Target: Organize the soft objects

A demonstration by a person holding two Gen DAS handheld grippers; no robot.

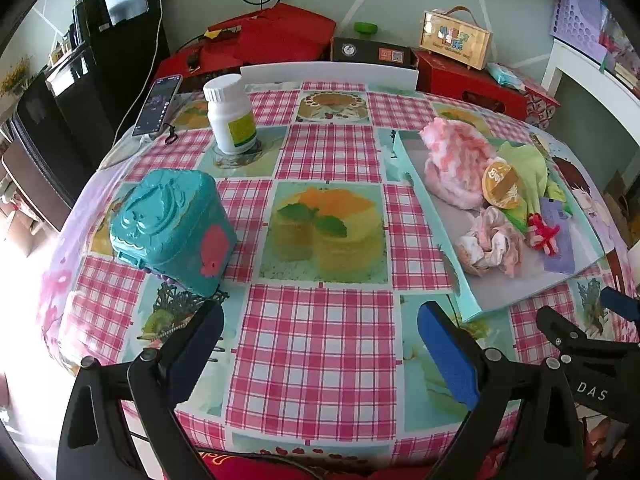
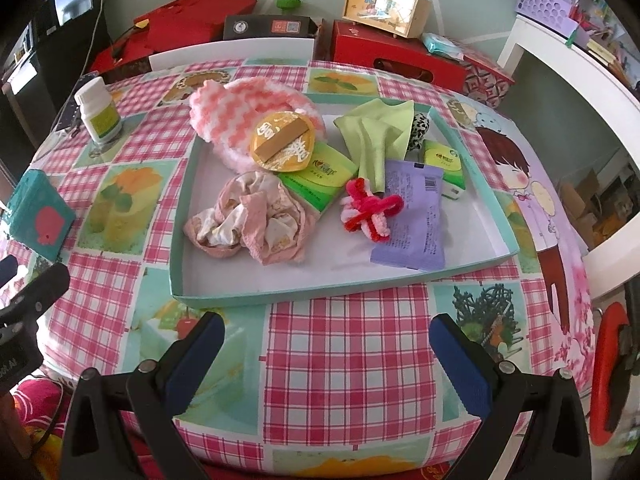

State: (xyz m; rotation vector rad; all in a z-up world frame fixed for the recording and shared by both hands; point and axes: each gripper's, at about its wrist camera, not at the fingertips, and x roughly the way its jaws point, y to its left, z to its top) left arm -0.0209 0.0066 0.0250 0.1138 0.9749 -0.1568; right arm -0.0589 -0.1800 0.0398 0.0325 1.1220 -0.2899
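Note:
A teal-rimmed tray [image 2: 320,296] [image 1: 468,300] on the checked tablecloth holds a fluffy pink-and-white cloth [image 2: 248,108] [image 1: 456,148], a crumpled pink cloth [image 2: 248,216] [image 1: 492,244], a green cloth [image 2: 376,132] [image 1: 524,168], a red-and-white yarn knot [image 2: 368,212] [image 1: 540,234], a purple packet [image 2: 412,224], two green tissue packs [image 2: 320,176] and a round orange-lidded cup [image 2: 282,140]. My right gripper [image 2: 328,356] is open and empty, just in front of the tray. My left gripper [image 1: 316,344] is open and empty over the cloth, left of the tray.
A teal embossed box [image 1: 172,228] [image 2: 36,216] stands left of the tray. A white pill bottle [image 1: 230,114] [image 2: 98,112] and a phone [image 1: 158,104] are at the back left. Red boxes [image 1: 272,36] and a white shelf [image 2: 560,64] lie beyond the table.

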